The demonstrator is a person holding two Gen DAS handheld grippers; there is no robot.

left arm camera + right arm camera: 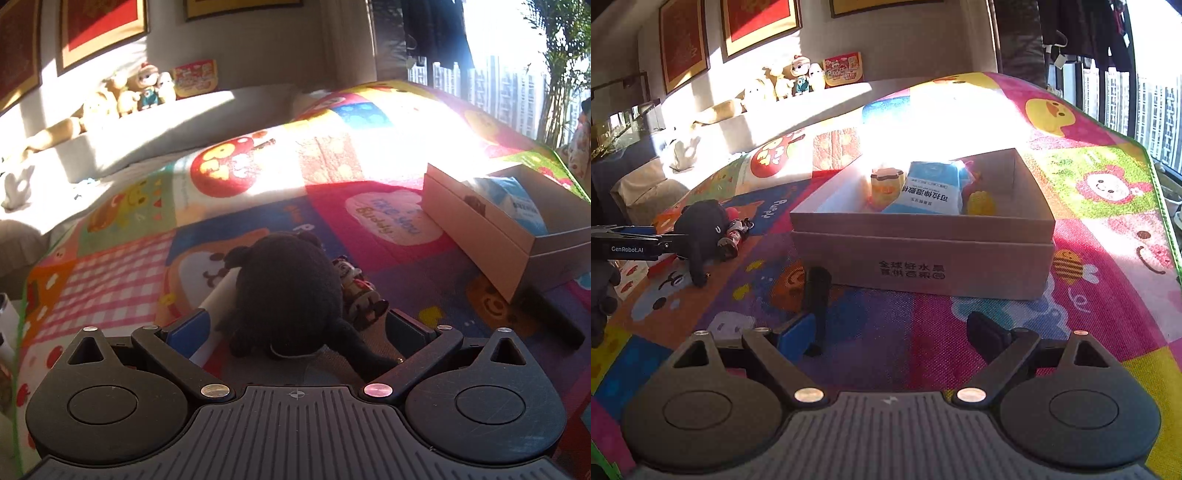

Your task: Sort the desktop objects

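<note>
A black plush toy [288, 291] lies on the colourful play mat [122, 273] between the wide-spread fingers of my left gripper [295, 325]; the pads do not press on it. A white tube [221, 295] lies at its left and a small figurine keychain [356, 291] at its right. In the right wrist view the left gripper [670, 245] reaches the plush toy [701, 229] from the left. My right gripper [894, 334] stands open and empty before the open cardboard box [923, 254]. A black stick [818, 295] lies by its left finger.
The box [491, 236] holds a blue packet [934, 184], a small yellow jar [884, 184] and a yellow toy [980, 203]. Stuffed toys [798, 79] line a ledge at the back. A window [1156, 92] runs along the right beyond the mat's green edge.
</note>
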